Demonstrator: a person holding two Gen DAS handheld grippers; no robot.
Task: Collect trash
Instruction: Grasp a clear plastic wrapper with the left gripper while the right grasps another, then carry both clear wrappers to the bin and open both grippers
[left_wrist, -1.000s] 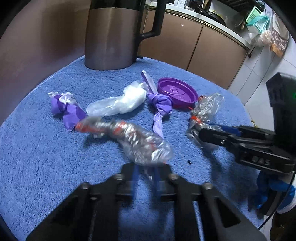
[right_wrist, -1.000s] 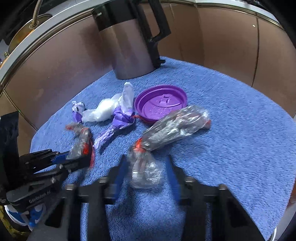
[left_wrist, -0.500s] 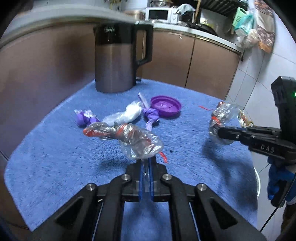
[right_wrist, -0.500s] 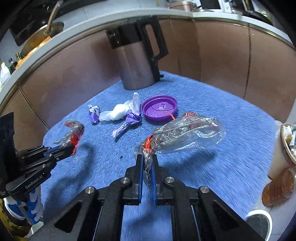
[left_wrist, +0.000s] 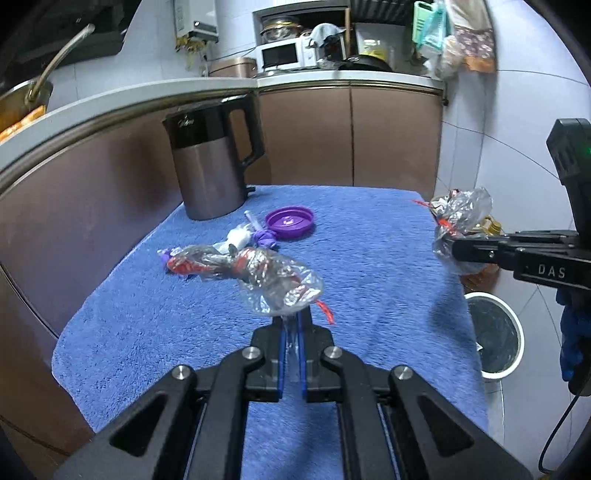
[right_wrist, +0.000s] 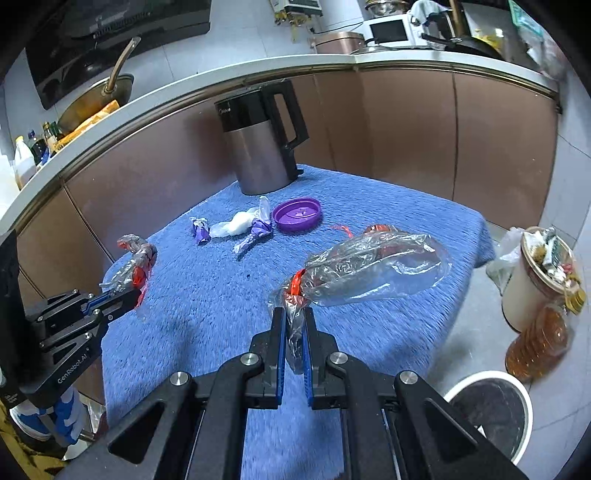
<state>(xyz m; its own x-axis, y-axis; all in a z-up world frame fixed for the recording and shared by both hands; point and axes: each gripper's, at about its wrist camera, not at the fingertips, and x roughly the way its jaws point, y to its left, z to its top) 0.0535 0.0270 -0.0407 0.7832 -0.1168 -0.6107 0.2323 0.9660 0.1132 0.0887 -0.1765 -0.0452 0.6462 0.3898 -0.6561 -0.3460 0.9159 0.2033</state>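
"DAS" stands in pale letters on the right gripper (left_wrist: 447, 246), far right in the left wrist view. "GenRobot.AI" runs along the left gripper (right_wrist: 138, 293), lower left. The kettle (right_wrist: 260, 146) logo is unreadable.

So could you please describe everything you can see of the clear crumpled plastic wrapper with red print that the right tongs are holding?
The clear crumpled plastic wrapper with red print is thin, glossy film, wrinkled and puffed into a long pouch. One end narrows to a twisted neck with a red patch, pinched between the blue-padded fingers of the right tongs, which are shut on it. It hangs in the air above the blue fluffy towel, stretching up and right from the grip, touching nothing else.
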